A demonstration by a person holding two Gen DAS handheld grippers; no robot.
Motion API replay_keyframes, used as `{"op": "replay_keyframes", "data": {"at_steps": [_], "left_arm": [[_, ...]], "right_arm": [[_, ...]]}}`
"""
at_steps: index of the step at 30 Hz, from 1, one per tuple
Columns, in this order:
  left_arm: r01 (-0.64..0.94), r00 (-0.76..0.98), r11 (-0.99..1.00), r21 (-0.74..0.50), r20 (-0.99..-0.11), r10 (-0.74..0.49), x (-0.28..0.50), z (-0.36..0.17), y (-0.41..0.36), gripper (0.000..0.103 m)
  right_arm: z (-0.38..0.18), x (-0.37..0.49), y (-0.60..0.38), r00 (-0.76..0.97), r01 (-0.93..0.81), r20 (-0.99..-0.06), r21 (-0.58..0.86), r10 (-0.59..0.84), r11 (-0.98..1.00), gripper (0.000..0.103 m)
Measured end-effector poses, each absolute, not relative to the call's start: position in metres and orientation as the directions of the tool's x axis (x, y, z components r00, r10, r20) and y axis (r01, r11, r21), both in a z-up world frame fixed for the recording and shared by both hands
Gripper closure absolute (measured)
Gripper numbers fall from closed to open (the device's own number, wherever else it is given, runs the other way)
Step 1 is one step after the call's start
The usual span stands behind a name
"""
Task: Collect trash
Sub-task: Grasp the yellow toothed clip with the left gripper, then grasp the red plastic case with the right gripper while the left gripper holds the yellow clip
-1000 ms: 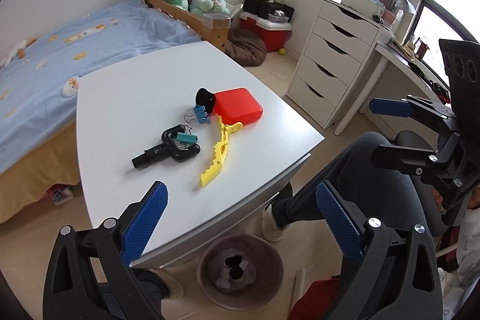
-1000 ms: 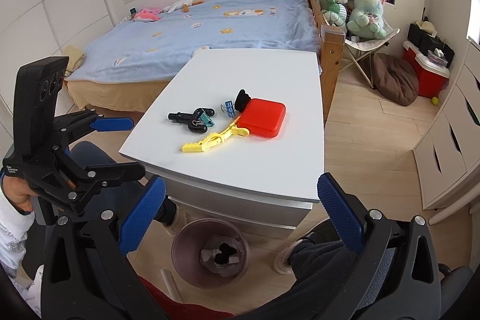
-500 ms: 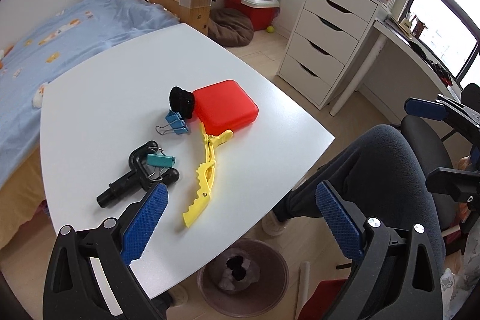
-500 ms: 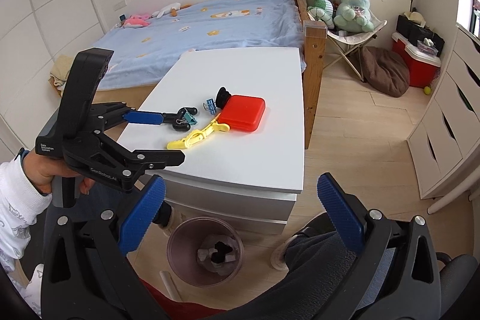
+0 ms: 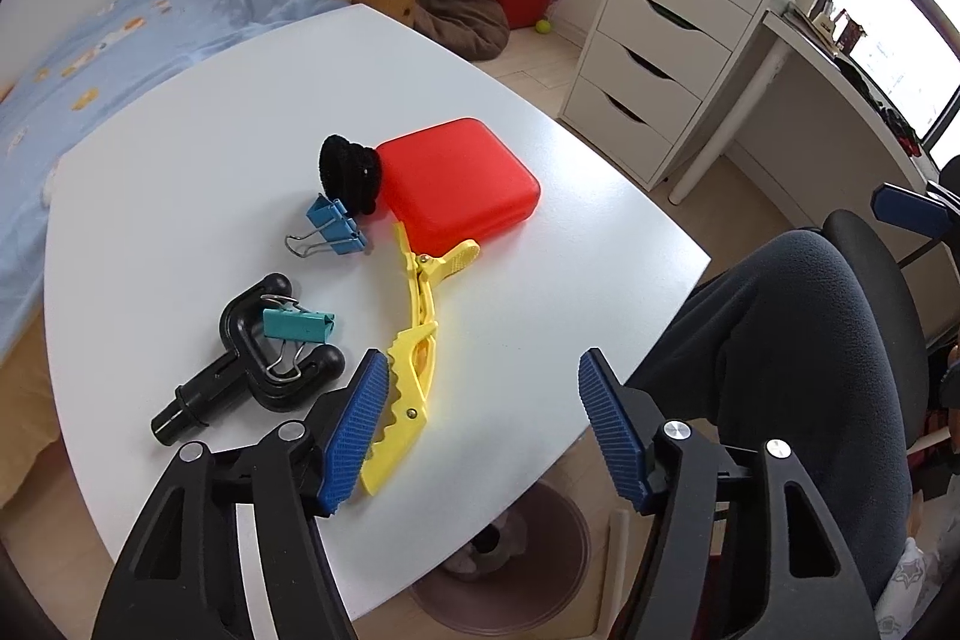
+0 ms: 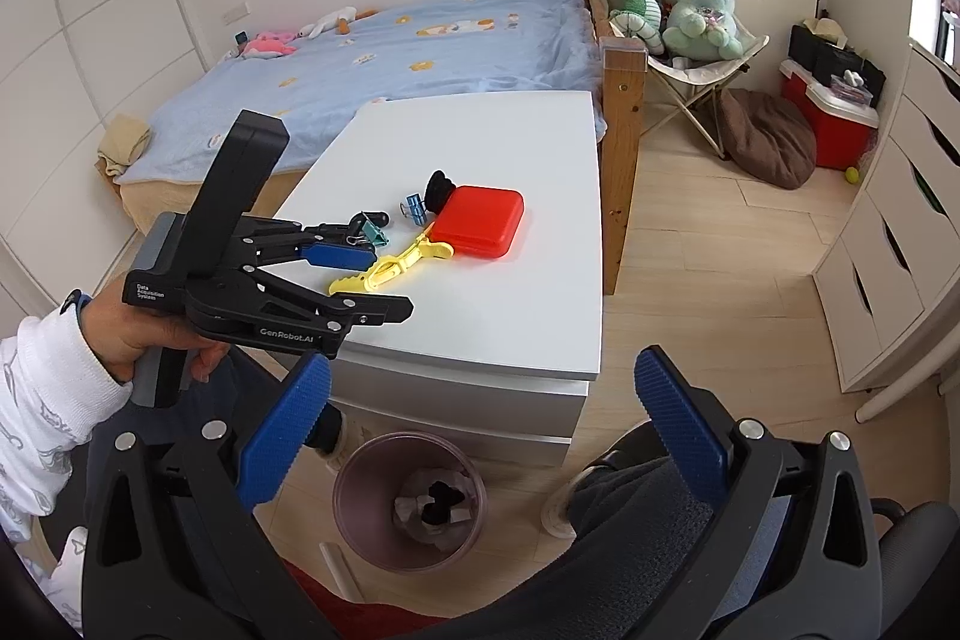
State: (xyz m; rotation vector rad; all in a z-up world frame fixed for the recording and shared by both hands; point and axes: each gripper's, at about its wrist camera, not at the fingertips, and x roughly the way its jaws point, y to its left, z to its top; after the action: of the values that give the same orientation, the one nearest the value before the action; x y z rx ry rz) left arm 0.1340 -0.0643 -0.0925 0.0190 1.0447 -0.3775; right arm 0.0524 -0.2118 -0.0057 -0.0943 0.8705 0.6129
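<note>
On the white table (image 5: 180,148) lie a red case (image 5: 459,181), a black scrunchie (image 5: 348,172), a blue binder clip (image 5: 333,226), a yellow plastic clip (image 5: 411,364), and a black clamp (image 5: 252,358) with a teal binder clip (image 5: 297,327) on it. My left gripper (image 5: 483,433) is open and empty, low over the table's near edge, its left finger beside the yellow clip's tail. It also shows in the right wrist view (image 6: 372,280). My right gripper (image 6: 480,430) is open and empty, held back above the bin (image 6: 411,499).
The round bin with crumpled trash stands on the floor under the table's front edge (image 5: 510,568). A bed (image 6: 384,58) lies behind the table, white drawers (image 5: 666,58) to the right. The person's knee (image 5: 780,340) is beside the table.
My left gripper has moved forward and down over the table toward the yellow clip, and its jaws have narrowed a little. My right gripper has stayed back above the bin.
</note>
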Motion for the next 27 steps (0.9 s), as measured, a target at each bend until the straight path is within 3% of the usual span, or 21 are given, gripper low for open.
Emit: {"op": "replay_keyframes", "data": {"at_steps": [3,8,13,27], "left_arm": [[0.301,0.447,0.942,-0.149,-0.85,-0.278,0.137,-0.096,-0.063,0.042],[0.294,0.455,0.947,-0.129,-0.852,-0.258,0.14,-0.097,-0.063,0.061],[0.288,0.461,0.951,-0.117,-0.853,-0.245,0.139,-0.098,-0.062,0.088],[0.278,0.506,0.949,-0.148,-0.817,-0.276,0.127,-0.08,-0.052,0.09]], "right_arm": [[-0.007,0.052,-0.212,0.482,-0.541,-0.742,0.165,0.465,0.825,0.004],[-0.009,0.051,-0.21,0.479,-0.543,-0.745,0.163,0.464,0.824,0.004],[-0.01,0.052,-0.209,0.478,-0.543,-0.746,0.164,0.464,0.824,0.004],[-0.012,0.065,-0.198,0.477,-0.546,-0.747,0.161,0.463,0.822,0.004]]}}
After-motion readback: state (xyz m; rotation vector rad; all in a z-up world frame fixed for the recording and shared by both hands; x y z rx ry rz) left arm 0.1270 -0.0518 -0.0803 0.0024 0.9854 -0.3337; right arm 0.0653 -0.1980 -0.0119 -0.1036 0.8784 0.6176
